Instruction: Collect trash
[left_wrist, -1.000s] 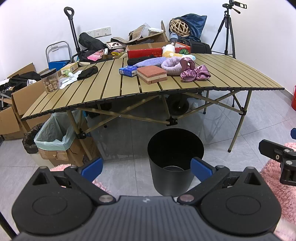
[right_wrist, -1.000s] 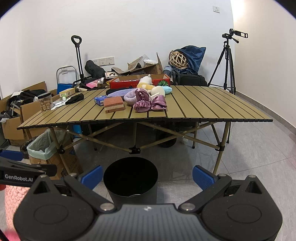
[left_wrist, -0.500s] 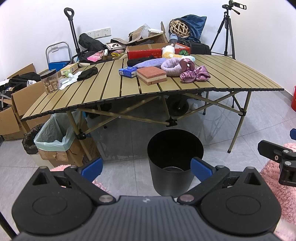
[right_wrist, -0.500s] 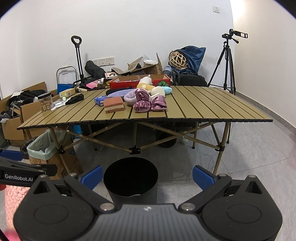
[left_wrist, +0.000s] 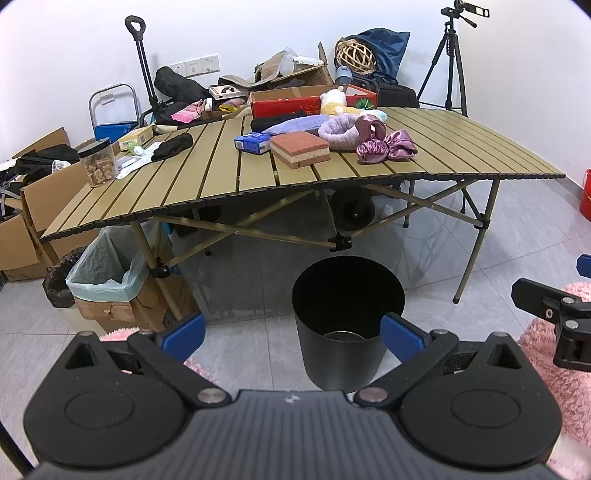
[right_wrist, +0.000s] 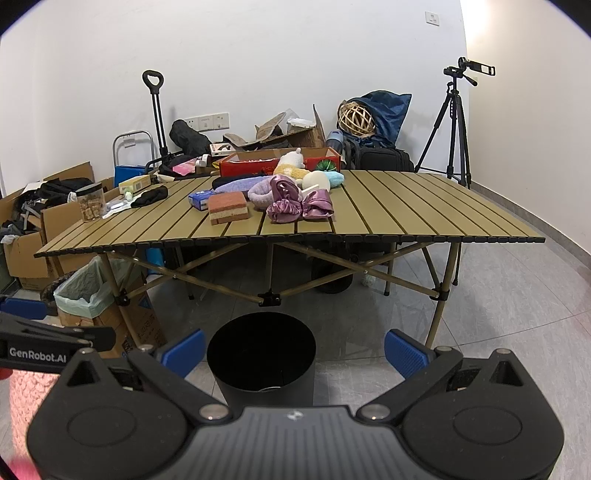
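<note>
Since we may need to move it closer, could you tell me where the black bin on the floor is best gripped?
Grip the black bin by its thin upper rim, coming straight down from above with one finger inside and one outside. It stands upright and open-topped, and its round wall looks too wide to span.

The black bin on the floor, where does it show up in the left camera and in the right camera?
Left wrist view: the black bin stands low and right of centre, between the left gripper fingers, nearer the right one.
Right wrist view: the same bin sits low and left of centre, by the right gripper's left finger.
Shared landmark: the slatted table directly behind it.
</note>
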